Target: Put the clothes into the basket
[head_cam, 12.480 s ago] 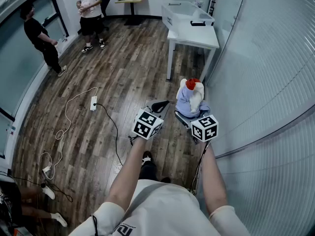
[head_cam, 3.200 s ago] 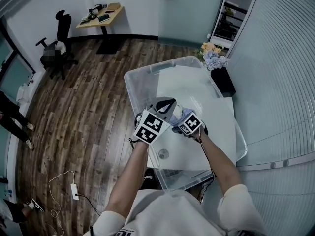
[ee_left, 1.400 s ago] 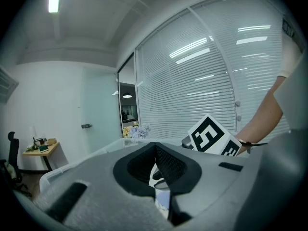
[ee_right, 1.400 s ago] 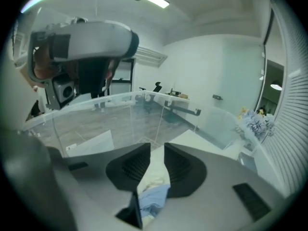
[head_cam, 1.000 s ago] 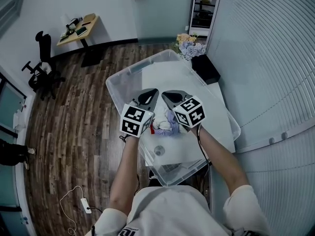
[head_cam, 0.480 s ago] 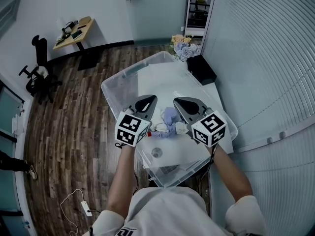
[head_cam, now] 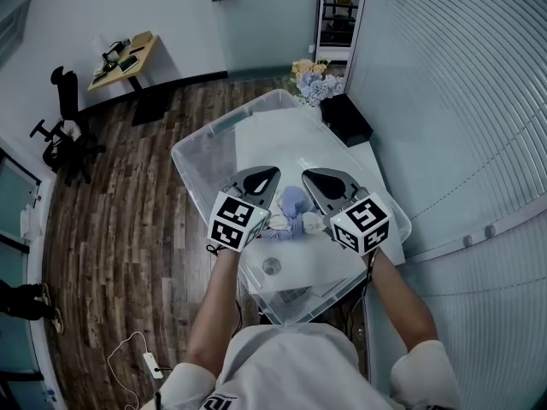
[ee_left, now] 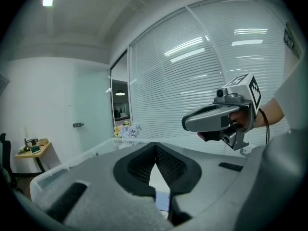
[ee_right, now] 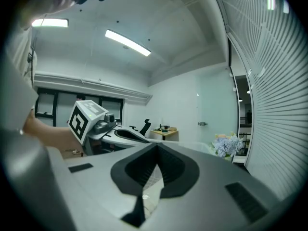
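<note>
An office chair (head_cam: 61, 135) and a small desk (head_cam: 121, 56) stand on the wooden floor (head_cam: 128, 220) at far left, well apart from the action. Seen from above, a person holds a pair of tongs in each hand over a clear plastic basket (head_cam: 195, 173). The basket covers most of a white worktop (head_cam: 374, 159), and only the worktop's right edge and far right corner show bare beside it.

The left tongs (head_cam: 270, 172) hover over the basket's left half. Their tips are pressed together with nothing between them, as their own view makes plain. Just to their right, between the two tools, the clothes (head_cam: 295, 203) lie bundled on the basket's floor near its middle. A lavender piece sits on top, with white cloth beside it and a touch of red at the bundle's left. Neither pair of tongs grips any cloth.

The right tongs (head_cam: 309, 176) are held about level with the left over the basket's right half, likewise closed tight and empty. The two tools angle toward each other, their tips near but apart.

Beyond the worktop's far right corner a bunch of pale flowers (head_cam: 312, 68) stands near a black stand (head_cam: 346, 120). Both sit against a wall of horizontal blinds (head_cam: 461, 101) that runs down the right side.
</note>
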### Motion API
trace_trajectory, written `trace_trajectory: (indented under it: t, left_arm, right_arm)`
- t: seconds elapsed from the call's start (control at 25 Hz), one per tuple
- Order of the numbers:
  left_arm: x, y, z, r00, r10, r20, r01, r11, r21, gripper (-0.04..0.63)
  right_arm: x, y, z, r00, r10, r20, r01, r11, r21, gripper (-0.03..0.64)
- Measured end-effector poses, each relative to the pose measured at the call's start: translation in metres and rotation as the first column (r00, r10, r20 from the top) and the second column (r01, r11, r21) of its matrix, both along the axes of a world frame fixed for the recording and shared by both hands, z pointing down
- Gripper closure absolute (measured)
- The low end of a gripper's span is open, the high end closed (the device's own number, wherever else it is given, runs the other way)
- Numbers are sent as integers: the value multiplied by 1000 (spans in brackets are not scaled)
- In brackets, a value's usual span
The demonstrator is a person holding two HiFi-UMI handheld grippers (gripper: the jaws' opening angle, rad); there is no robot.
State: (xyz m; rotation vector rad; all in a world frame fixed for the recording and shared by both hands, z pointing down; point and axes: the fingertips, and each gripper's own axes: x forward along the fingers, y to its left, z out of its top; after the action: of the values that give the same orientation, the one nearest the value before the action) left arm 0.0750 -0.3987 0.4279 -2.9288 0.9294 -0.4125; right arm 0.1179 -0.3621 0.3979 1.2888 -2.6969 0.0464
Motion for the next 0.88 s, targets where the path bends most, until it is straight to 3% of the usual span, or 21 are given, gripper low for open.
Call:
trace_trajectory:
  t: [0.36,0.88]
  left_arm:
    - [5,-1,8,999,17,43,-17,1000,11,583]
    - [9,-3,4,999,16,41,-16,1000,13,583]
  right_arm:
    - [-4,-11,14,1000,8,-21,-9,1000,-29,598]
    - [-2,-15,19,999,2,-45,-4,999,-46,597]
